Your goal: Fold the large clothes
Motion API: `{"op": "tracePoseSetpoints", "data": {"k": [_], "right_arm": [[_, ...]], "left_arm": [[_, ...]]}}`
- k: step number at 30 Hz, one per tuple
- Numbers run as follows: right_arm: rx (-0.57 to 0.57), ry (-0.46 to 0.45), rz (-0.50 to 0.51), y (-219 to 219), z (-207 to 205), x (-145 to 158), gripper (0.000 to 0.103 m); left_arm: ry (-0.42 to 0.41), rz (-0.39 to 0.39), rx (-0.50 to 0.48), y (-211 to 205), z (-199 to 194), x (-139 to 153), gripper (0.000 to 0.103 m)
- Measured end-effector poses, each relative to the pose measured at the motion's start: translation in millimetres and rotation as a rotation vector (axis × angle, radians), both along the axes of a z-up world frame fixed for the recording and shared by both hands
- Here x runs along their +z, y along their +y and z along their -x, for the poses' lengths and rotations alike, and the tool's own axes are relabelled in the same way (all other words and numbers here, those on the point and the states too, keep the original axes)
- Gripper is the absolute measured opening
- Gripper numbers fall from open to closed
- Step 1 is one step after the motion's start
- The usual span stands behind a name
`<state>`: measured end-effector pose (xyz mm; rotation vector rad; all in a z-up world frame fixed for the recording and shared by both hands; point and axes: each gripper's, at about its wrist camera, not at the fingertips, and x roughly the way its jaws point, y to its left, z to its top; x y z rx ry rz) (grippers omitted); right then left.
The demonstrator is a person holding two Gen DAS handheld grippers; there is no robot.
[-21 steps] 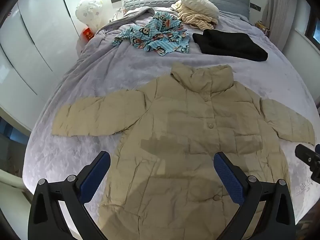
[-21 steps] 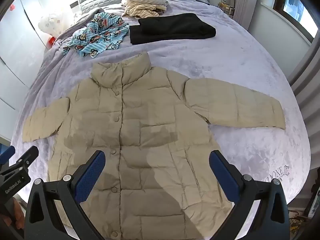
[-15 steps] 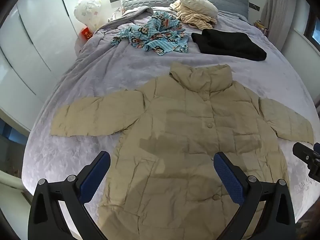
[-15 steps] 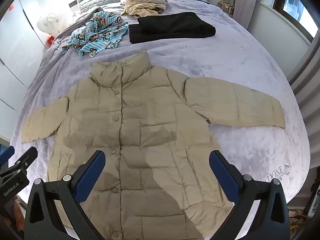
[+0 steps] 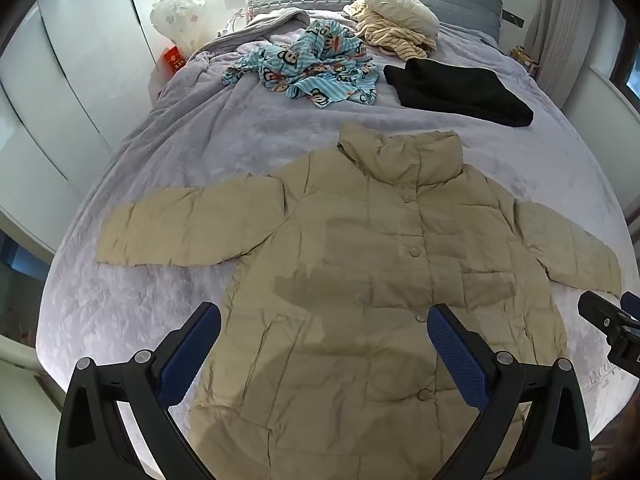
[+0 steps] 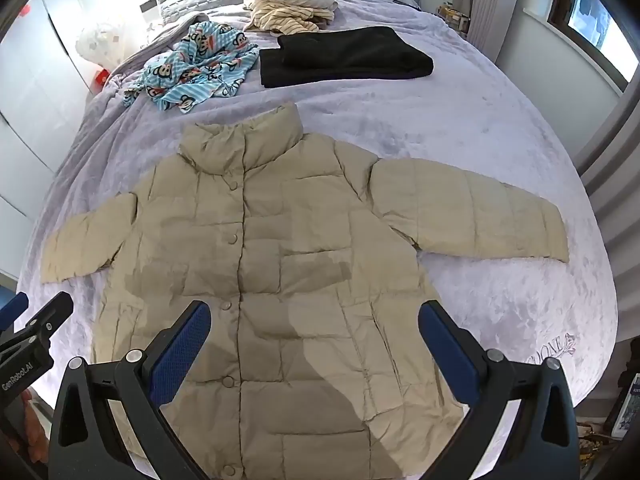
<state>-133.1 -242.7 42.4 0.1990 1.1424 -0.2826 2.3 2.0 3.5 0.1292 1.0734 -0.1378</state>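
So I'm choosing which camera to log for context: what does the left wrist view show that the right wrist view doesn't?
Only the left wrist view shows the full white wardrobe doors and the right gripper poking in at its right edge. Only the right wrist view shows the window, the embroidery on the bedspread corner and the left gripper at its left edge. Both show the beige puffer jacket lying flat and buttoned, sleeves spread, plus the monkey-print garment, the black folded garment and the round cushion.
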Motion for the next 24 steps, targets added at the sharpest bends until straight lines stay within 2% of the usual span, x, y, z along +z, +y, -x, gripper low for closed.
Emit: {"op": "tracePoseSetpoints", "data": {"k": [24], "right_arm": [[0.002,-0.009,0.009,-2.6,-0.8,0.7,0.103]], "left_arm": [[0.002,-0.002,0.002,0.9,-1.1,0.5,0.103]]}}
